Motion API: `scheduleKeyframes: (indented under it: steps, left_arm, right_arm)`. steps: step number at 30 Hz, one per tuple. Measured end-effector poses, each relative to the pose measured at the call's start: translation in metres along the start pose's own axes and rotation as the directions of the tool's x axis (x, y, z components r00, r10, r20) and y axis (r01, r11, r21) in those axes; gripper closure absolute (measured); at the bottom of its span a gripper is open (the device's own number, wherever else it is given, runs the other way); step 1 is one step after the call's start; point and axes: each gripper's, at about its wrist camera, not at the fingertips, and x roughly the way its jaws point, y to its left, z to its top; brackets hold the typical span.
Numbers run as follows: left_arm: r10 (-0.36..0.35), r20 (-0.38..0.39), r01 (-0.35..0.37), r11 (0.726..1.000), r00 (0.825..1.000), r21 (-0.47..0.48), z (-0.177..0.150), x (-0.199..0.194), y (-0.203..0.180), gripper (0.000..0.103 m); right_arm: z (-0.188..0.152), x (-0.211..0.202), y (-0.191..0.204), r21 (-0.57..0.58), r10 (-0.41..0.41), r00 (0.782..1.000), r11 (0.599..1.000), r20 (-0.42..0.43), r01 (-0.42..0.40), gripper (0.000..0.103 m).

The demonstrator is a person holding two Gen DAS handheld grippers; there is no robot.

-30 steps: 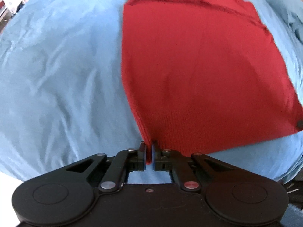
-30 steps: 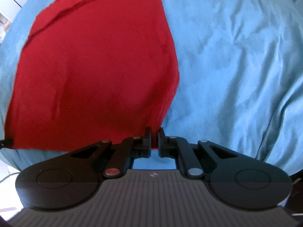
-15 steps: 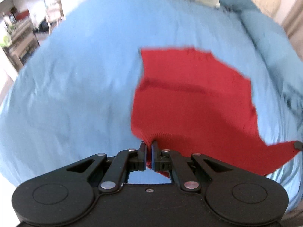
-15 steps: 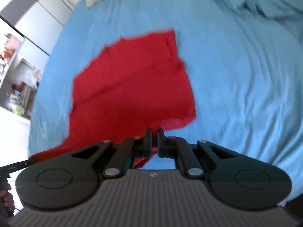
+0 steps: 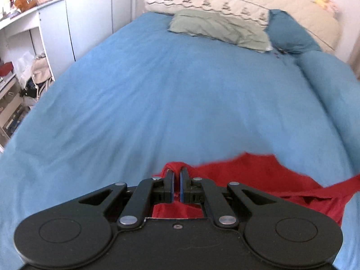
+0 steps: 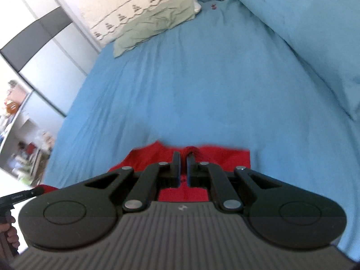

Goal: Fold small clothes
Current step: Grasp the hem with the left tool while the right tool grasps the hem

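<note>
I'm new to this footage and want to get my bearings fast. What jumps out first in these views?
The red garment stands out, bright against the blue bedspread at the near end of the bed. The left gripper and right gripper are each shut on a bunched piece of it. At the far end lies a grey-green pillow.

Blue bedsheet (image 5: pixel 180 85) — green pillow (image 5: pixel 220 29) at its head; white shelves (image 5: pixel 20 45) beside.

no legible text, labels, numbers
</note>
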Motion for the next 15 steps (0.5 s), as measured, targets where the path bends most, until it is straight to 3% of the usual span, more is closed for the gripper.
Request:
scheduleKeyframes:
  steps: [4,7,13,15]
  left_arm:
    - [0.038,-0.038,-0.041,0.995,0.999,-0.086,-0.001,0.075,-0.001,0.099]
    - [0.060,-0.058,-0.067,0.989,0.997,-0.132,-0.004,0.107,0.005,0.099]
    - [0.092,-0.059,-0.098,0.988,0.994,-0.121,-0.007,0.128,-0.001,0.098]
    - [0.104,-0.057,-0.110,0.988,0.993,-0.107,-0.009,0.125,-0.004,0.085]
  right_arm:
    - [0.004,0.085,-0.019,-0.009,-0.048,0.999,0.999,-0.015,0.048,0.083]
    - [-0.001,0.120,-0.026,-0.024,-0.079,0.997,0.997,-0.018,0.078,0.083]
    - [0.001,0.165,-0.037,-0.048,-0.126,0.992,0.991,-0.011,0.125,0.083]
    - [-0.001,0.167,-0.034,-0.078,-0.130,0.992,0.989,-0.008,0.129,0.082]
